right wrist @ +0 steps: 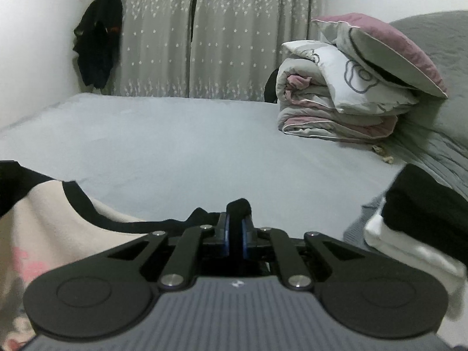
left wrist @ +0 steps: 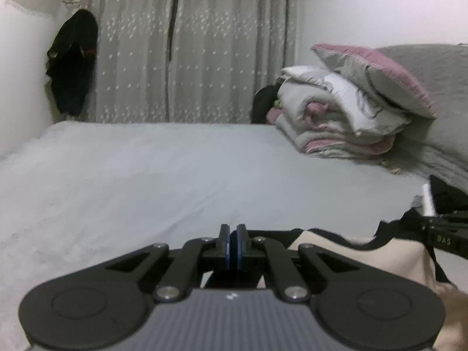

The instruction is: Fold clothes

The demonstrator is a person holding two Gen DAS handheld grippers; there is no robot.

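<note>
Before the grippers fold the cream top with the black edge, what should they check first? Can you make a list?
1. Right gripper pinching the cream top's black edge: ok, black cloth bunches between its pads.
2. Left gripper holding cloth too: cannot tell; it is shut, and the top lies right behind it.
3. Bed sheet free ahead for laying the top: ok.
4. Folded quilt pile out of the way: ok, far right.
5. Black and white folded stack clear of the top: ok, apart on the right.

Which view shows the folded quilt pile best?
The right wrist view: the folded quilt pile is sharp there, its flower print readable. The left wrist view shows the same pile blurred, its print indistinct.
</note>
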